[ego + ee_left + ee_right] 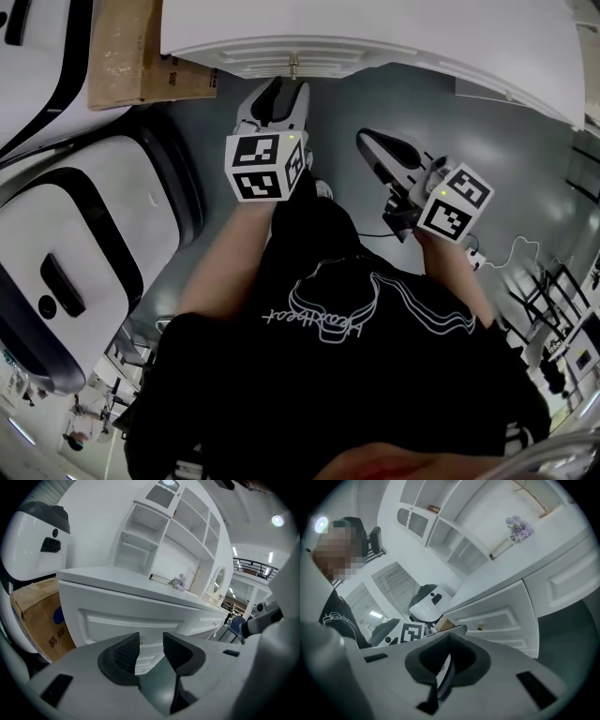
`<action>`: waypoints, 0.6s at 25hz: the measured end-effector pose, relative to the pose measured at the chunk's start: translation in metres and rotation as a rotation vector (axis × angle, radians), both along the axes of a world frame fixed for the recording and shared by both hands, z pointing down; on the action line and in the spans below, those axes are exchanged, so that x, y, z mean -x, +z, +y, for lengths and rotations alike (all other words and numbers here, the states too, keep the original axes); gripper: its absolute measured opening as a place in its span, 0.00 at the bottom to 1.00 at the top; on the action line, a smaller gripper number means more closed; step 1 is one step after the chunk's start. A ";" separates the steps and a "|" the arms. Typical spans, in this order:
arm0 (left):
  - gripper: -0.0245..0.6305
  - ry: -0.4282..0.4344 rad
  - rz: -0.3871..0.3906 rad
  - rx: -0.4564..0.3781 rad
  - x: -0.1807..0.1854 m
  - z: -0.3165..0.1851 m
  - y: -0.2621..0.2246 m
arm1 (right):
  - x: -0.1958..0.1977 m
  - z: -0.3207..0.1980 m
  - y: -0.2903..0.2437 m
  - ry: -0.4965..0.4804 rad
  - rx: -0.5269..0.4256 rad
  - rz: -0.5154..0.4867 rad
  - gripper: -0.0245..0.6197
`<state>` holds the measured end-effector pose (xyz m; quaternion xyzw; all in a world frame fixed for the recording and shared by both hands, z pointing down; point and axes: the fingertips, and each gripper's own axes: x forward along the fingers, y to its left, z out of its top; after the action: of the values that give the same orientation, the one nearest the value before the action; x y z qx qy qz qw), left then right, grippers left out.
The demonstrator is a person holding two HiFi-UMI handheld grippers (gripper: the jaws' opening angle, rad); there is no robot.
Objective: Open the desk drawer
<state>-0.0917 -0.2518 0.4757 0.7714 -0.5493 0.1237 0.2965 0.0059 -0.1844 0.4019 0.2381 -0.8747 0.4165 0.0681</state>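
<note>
The white desk point(375, 37) runs along the top of the head view, and its drawer's small metal knob point(293, 64) sticks out below the edge. My left gripper point(284, 87) points at the knob from just short of it and is open, with nothing between the pads. In the left gripper view the panelled drawer front point(140, 618) fills the space beyond the left gripper point(151, 649), and the knob point(140, 641) peeks out beside the left pad. My right gripper point(367, 139) hangs lower to the right over the floor, empty. Its pads meet in the right gripper view point(449, 660), which shows the drawer knob point(480, 627) farther off.
A cardboard box point(131, 47) leans beside the desk at the left. A large white and black machine point(75, 253) stands left of the person. Cables and a power strip point(487, 258) lie on the grey floor at the right. Shelves point(159, 536), flowers point(178, 581) and a mirror point(217, 585) sit on the desk.
</note>
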 end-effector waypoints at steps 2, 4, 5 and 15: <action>0.26 -0.010 -0.015 0.009 0.002 -0.008 0.012 | 0.000 -0.001 0.010 0.006 0.019 0.004 0.05; 0.26 -0.015 -0.030 0.019 0.002 -0.014 0.024 | 0.000 -0.002 0.021 0.008 0.038 0.008 0.05; 0.26 -0.017 -0.037 0.025 0.002 -0.017 0.031 | -0.001 -0.003 0.026 0.010 0.048 0.010 0.05; 0.26 -0.037 -0.100 0.075 0.003 -0.042 0.069 | -0.002 -0.005 0.052 0.030 0.092 0.015 0.05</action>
<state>-0.0945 -0.2941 0.5451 0.7422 -0.5726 0.1770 0.2999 0.0080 -0.1896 0.4535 0.2507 -0.8505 0.4556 0.0791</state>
